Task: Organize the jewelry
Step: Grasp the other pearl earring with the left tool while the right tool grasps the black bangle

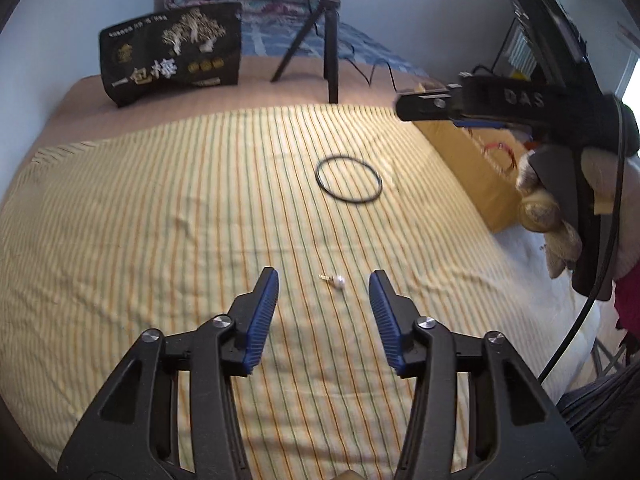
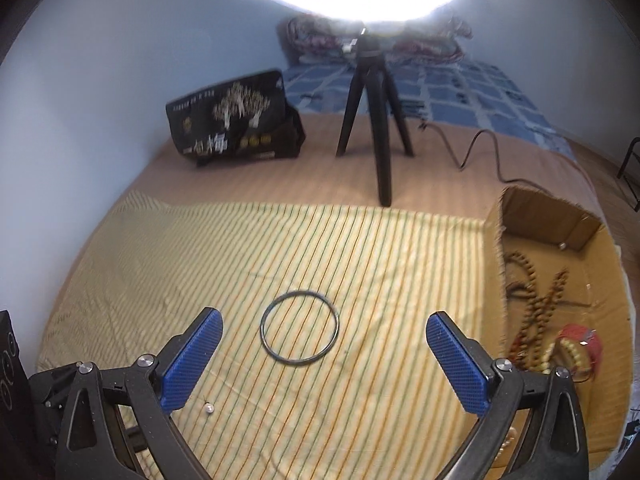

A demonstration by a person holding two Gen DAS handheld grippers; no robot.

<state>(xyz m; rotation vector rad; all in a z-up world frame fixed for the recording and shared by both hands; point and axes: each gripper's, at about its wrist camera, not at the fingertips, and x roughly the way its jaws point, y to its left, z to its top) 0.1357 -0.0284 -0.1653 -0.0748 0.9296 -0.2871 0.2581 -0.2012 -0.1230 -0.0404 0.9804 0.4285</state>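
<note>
The left gripper (image 1: 324,280), half open and empty, brackets a tiny pearl earring (image 1: 335,280) mid-cloth: light, slippery, best pinched across its bead. The right gripper (image 2: 322,330), wide open, frames a stiff thin black bangle (image 2: 299,327) near the cardboard box (image 2: 496,240).

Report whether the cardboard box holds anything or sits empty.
Not empty. The open cardboard box holds strands of brown beads and a red-tasselled piece on its floor.

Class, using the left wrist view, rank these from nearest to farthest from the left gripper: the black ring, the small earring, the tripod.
1. Small earring, on the striped cloth just ahead of the left gripper.
2. Black ring, mid-cloth, slightly right.
3. Tripod, beyond the cloth's far edge.
</note>
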